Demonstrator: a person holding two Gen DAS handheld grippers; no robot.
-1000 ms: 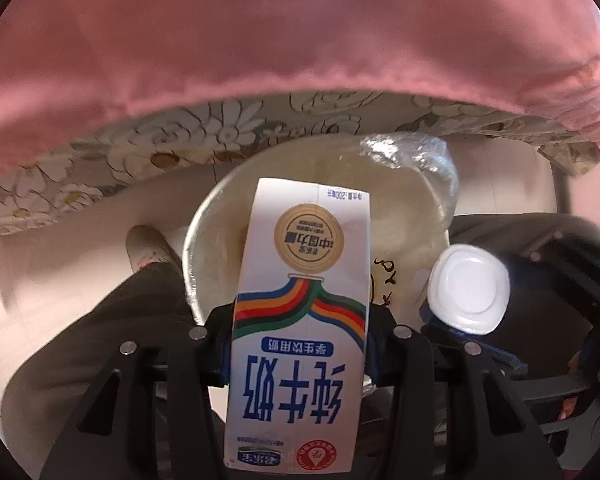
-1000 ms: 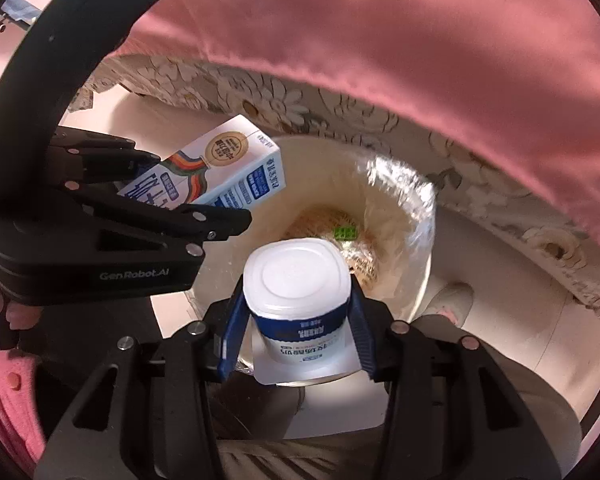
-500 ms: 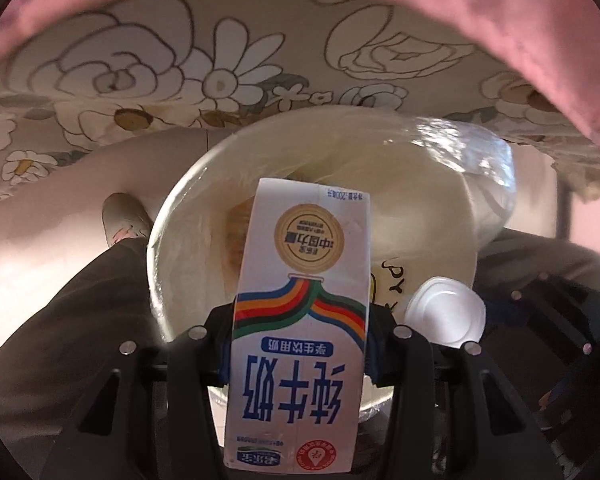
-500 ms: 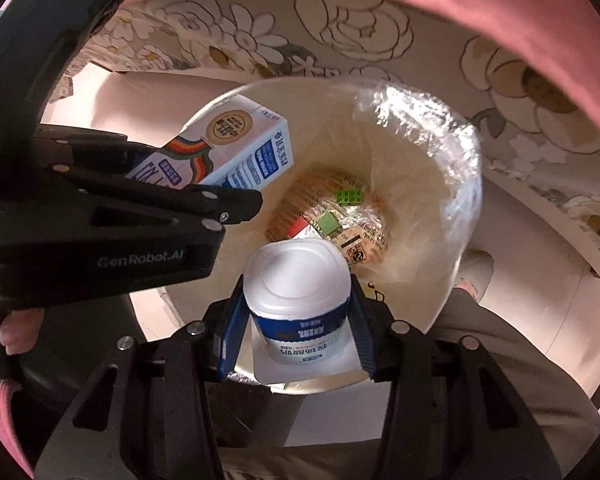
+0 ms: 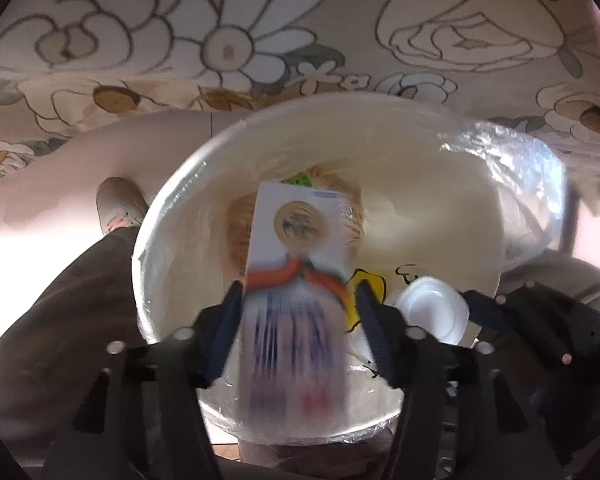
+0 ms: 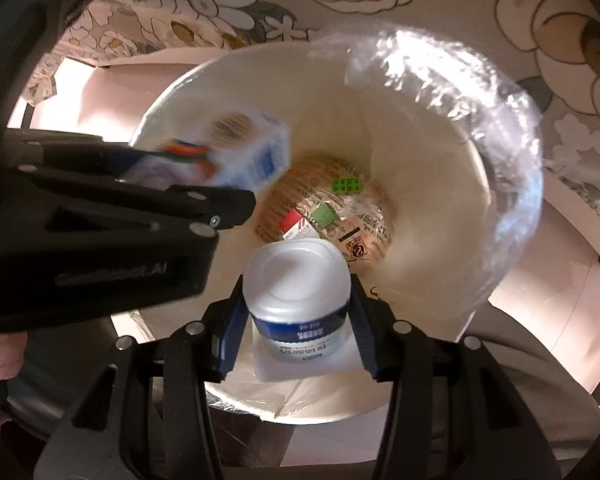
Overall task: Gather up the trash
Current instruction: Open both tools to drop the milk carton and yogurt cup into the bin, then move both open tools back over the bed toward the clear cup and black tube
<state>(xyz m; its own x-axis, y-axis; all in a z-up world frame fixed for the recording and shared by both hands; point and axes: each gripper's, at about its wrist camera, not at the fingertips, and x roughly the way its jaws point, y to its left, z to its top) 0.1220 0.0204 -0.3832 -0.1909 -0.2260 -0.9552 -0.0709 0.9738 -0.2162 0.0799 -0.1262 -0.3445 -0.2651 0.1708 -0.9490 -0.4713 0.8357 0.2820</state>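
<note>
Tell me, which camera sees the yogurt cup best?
The right wrist view. The yogurt cup sits big and sharp there, between the right gripper's pads, over the bin. The left wrist view catches only its white lid, small, at the side.

Milk carton (image 5: 296,300) motion-blurred, print unreadable.

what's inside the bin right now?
In the lined bin: printed wrapper, two green blocks, red-white packet. Yogurt cup in the right tongs hides the near bottom.
</note>
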